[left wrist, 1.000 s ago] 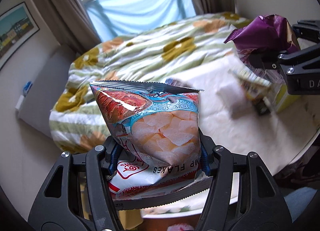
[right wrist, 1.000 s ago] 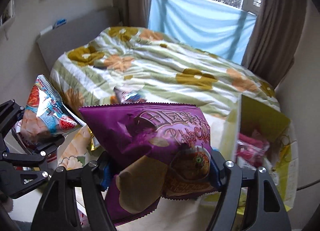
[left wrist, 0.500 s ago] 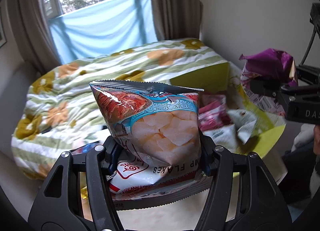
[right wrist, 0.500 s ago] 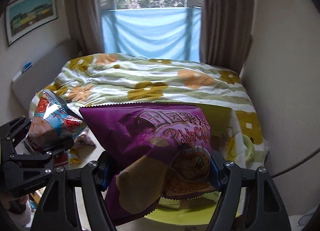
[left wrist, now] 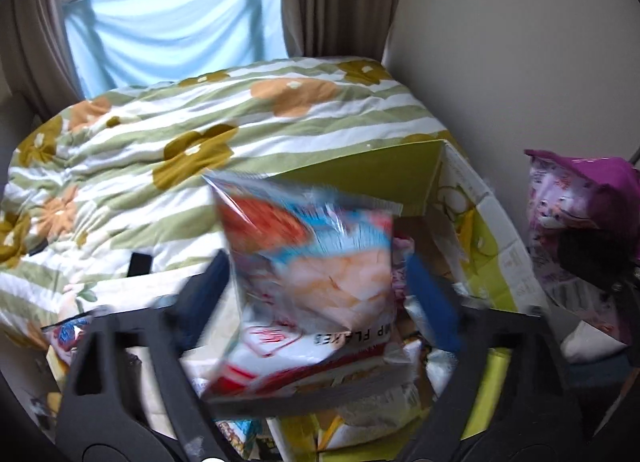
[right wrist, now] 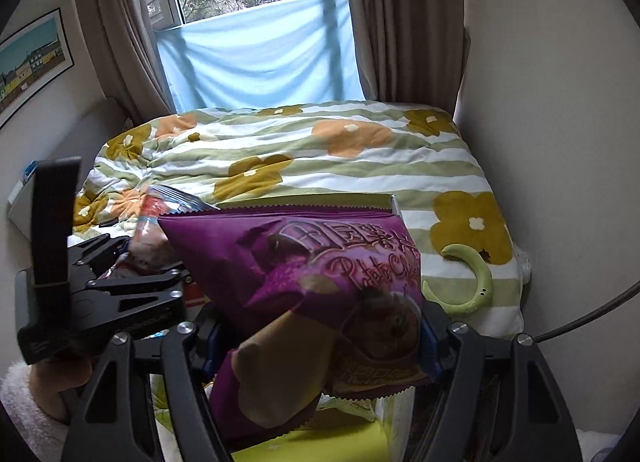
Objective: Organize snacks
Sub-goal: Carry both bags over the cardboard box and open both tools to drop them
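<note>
Left hand-held gripper (left wrist: pixel 316 282): jaws opening, its blue pads (left wrist: pixel 430 294) drawn clear of the shrimp flakes bag (left wrist: pixel 312 274), which hangs blurred between them with a gap on each side — not gripped. The bag sits above the open yellow-green box (left wrist: pixel 404 174), whose raised flap stands behind it and whose printed side wall runs down the right of the left wrist view; other packets (left wrist: pixel 400 262) lie inside the box, their kinds too blurred to tell. Right hand-held gripper (right wrist: pixel 320 338): jaws part-way apart and pinching the purple potato chips bag (right wrist: pixel 304 274) at its lower half, the blue pads pressed into both sides of the pack, the crimped top edge upright. In the right wrist view the box flap shows only as a thin edge just behind the purple bag's top. The left hand-held gripper appears at the left of that view, with the shrimp flakes bag partly hidden behind the purple one. Beyond the box lies a bed with a striped floral quilt (left wrist: pixel 224 134), reaching to the window, where a blue sheet (right wrist: pixel 260 58) hangs between brown curtains (right wrist: pixel 404 22). A curved pale green object (right wrist: pixel 468 282) rests on the quilt to the right of the purple bag — apart from it. A framed picture (right wrist: pixel 30 58) hangs on the left wall.
</note>
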The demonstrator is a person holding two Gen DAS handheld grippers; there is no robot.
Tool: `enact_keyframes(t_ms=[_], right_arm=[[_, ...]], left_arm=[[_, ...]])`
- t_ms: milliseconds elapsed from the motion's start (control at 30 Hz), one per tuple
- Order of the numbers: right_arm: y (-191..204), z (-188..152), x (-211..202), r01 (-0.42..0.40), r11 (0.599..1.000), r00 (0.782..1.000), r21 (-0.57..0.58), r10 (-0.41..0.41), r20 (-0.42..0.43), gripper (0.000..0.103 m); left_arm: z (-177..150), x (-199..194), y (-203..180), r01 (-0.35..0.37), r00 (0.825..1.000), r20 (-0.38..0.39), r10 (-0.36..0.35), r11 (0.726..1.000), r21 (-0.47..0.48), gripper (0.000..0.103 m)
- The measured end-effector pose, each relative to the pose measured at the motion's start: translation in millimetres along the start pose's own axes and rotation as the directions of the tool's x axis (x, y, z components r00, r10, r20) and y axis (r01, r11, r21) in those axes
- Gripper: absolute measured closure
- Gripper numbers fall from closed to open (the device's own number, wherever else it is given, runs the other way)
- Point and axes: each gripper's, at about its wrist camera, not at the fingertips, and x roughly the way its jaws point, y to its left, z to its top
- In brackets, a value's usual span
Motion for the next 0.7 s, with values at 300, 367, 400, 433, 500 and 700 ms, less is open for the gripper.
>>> enact_keyframes(t_ms=[300,367,400,433,500,700], right_arm=[[-7,0,17,-0.057,0.998,0.998,-0.004,0.057,-0.033,0.034],[-9,0,23,-0.066,0.998,0.997,-0.006,0.066,-0.04,0.034],[-9,0,25,-0.069,0.998,0.997,-0.004,0.069,-0.045,0.034],[-9,1,28,-0.076,0.997,0.996,0.0,0.076,-0.051,0.034],[-10,4,33,-0.09,0.996,0.994,0.013,0.09,-0.056,0.033],[-11,16,59,-0.087,0.996,0.992,0.009,0.088,-0.086,0.032]], left_arm=[[-17,-7,-6,-0.012,0.999,-0.037,0.01,0.999,-0.041,0.001],[-25,-13,-4,-0.015,0.999,-0.04,0.013,0.998,-0.056,0.001],[-30,-16,-5,-0.018,0.999,-0.042,0.015,0.998,-0.061,0.001],[-33,-18,-5,-0.022,0.999,-0.044,0.02,0.998,-0.065,0.001],[-37,-23,-5,-0.034,0.998,-0.046,0.03,0.997,-0.07,0.001],[-42,-39,1,-0.035,0.999,-0.038,0.031,0.994,-0.103,0.001]])
